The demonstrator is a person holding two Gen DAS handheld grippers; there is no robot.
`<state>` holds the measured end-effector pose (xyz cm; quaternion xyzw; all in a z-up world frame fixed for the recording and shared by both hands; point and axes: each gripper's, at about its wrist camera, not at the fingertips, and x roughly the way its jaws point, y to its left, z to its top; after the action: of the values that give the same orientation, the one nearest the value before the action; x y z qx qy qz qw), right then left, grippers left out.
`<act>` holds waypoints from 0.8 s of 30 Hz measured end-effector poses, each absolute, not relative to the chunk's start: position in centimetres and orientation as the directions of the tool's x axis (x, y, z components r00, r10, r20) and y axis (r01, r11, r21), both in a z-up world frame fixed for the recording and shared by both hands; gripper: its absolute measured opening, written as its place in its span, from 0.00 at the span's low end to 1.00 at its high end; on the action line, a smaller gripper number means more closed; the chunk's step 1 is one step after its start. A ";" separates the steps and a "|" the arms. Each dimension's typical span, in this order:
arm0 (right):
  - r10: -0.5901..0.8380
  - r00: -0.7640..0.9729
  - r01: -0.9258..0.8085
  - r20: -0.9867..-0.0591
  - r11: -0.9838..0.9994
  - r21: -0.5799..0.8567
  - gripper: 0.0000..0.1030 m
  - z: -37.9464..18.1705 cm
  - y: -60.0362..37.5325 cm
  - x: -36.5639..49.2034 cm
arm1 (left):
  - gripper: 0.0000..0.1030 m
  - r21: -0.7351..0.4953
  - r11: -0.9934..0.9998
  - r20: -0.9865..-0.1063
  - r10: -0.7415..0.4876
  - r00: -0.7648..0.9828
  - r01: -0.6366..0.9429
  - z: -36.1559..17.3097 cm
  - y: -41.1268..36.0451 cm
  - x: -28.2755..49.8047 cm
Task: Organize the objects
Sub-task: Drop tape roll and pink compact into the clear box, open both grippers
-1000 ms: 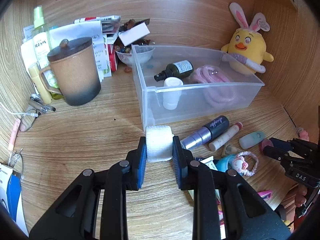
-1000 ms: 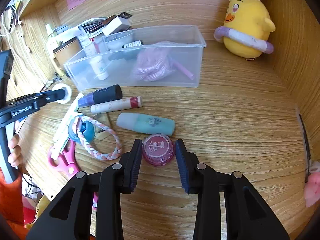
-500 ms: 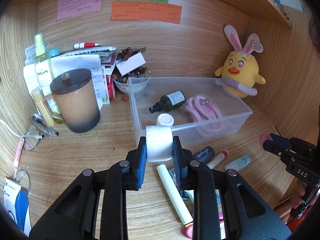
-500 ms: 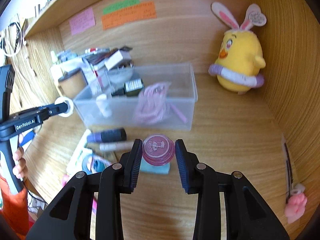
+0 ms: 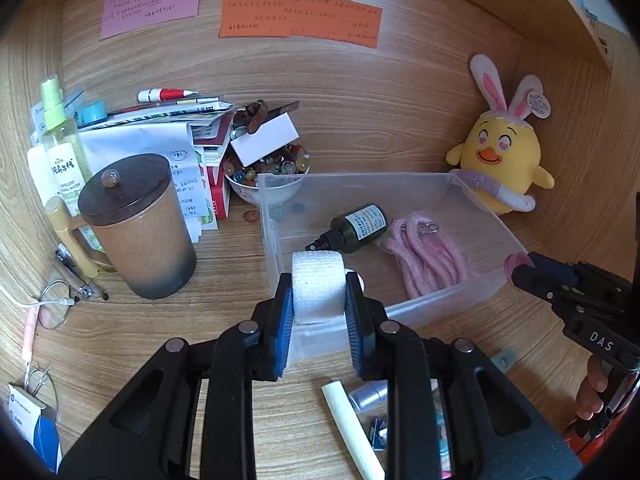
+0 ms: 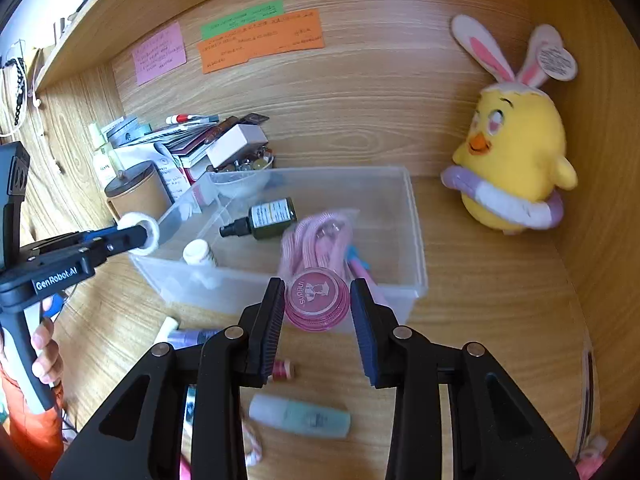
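While the left gripper clamped a white gauze roll at the clear bin's near-left rim, the right gripper pinched a pink jar over its near wall.

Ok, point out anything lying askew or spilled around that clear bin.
The dark dropper bottle lies on its side inside the clear bin. One stray bead sits on the desk below the bead bowl, apparently spilled.

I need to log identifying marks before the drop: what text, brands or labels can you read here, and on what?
"GenRobot.AI": side of the left gripper.
"DAS": body of the right gripper.
"inaburs", roughly, uncertain: lid of the pink jar.
"REPELLENT": partly legible on the green spray bottle.
Sticky notes: handwriting, too small to read.
Dark dropper bottle label: too small.
Plush chick ear tag: blurred.
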<state>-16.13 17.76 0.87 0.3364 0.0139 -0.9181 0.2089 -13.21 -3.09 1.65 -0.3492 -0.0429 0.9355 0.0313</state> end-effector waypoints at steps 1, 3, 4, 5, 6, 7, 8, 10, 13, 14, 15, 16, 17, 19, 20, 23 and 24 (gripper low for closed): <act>-0.374 -0.683 0.399 -0.627 -0.911 0.109 0.30 0.9 17.4 -16.6 | 0.23 -0.101 -0.994 -0.654 0.088 -0.752 -0.028 1.5 -3.1 -13.5; -0.375 -0.675 0.407 -0.635 -0.908 0.103 0.30 0.9 16.9 -17.3 | 0.23 -0.094 -0.995 -0.663 0.079 -0.744 -0.022 1.2 -3.2 -14.1; -0.376 -0.668 0.412 -0.642 -0.906 0.102 0.30 0.9 16.6 -17.8 | 0.23 -0.092 -0.996 -0.669 0.078 -0.739 -0.022 1.1 -3.2 -14.4; -0.377 -0.660 0.416 -0.650 -0.903 0.102 0.30 0.7 16.3 -18.2 | 0.23 -0.095 -0.995 -0.675 0.085 -0.733 -0.027 0.9 -3.2 -14.6; -0.377 -0.653 0.420 -0.657 -0.902 0.100 0.30 0.6 16.0 -18.6 | 0.23 -0.100 -0.994 -0.683 0.092 -0.724 -0.032 0.7 -3.1 -14.9; -0.376 -0.646 0.426 -0.665 -0.900 0.096 0.30 0.4 15.7 -19.0 | 0.23 -0.102 -0.994 -0.688 0.096 -0.719 -0.035 0.5 -3.1 -15.1; -0.371 -0.641 0.429 -0.672 -0.899 0.088 0.30 0.3 15.4 -19.3 | 0.23 -0.100 -0.994 -0.692 0.096 -0.716 -0.037 0.3 -3.0 -15.2; -0.363 -0.634 0.434 -0.682 -0.898 0.074 0.30 0.0 14.8 -20.0 | 0.23 -0.089 -0.995 -0.695 0.089 -0.713 -0.038 0.2 -2.7 -15.3; -0.357 -0.623 0.439 -0.696 -0.896 0.065 0.30 -0.4 14.1 -20.8 | 0.23 -0.077 -0.996 -0.693 0.078 -0.717 -0.035 0.2 -2.5 -15.3; -0.355 -0.619 0.441 -0.700 -0.895 0.064 0.30 -0.5 14.0 -21.1 | 0.23 -0.079 -0.996 -0.694 0.082 -0.716 -0.037 0.1 -2.5 -15.3; -0.352 -0.615 0.441 -0.706 -0.895 0.062 0.30 -0.8 13.8 -21.4 | 0.24 -0.079 -0.996 -0.694 0.082 -0.715 -0.038 0.2 -2.5 -15.3; -0.349 -0.610 0.442 -0.711 -0.895 0.060 0.30 -0.9 13.6 -21.6 | 0.25 -0.079 -0.996 -0.696 0.083 -0.713 -0.039 0.2 -2.5 -15.3; -0.350 -0.605 0.444 -0.715 -0.894 0.062 0.30 -1.1 13.5 -21.7 | 0.27 -0.082 -0.996 -0.698 0.087 -0.711 -0.042 0.2 -2.5 -15.3; -0.352 -0.598 0.448 -0.720 -0.892 0.064 0.30 -1.3 13.3 -22.0 | 0.34 -0.096 -0.994 -0.699 0.107 -0.707 -0.055 0.2 -2.4 -15.1; -0.351 -0.595 0.449 -0.723 -0.891 0.063 0.30 -1.4 13.2 -22.1 | 0.35 -0.105 -0.992 -0.700 0.119 -0.704 -0.064 0.3 -2.4 -15.0; -0.355 -0.588 0.453 -0.727 -0.889 0.069 0.30 -1.4 13.1 -22.0 | 0.44 -0.094 -0.993 -0.695 0.120 -0.709 -0.076 0.4 -1.9 -14.4; -0.355 -0.586 0.453 -0.729 -0.889 0.069 0.30 -1.4 13.1 -22.0 | 0.47 -0.085 -0.993 -0.692 0.115 -0.713 -0.078 0.5 -1.7 -14.1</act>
<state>-22.04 13.11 -1.37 0.3943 0.0620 -0.8883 0.2273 -14.13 -1.67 0.50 -0.3752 -0.0249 0.9251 0.0522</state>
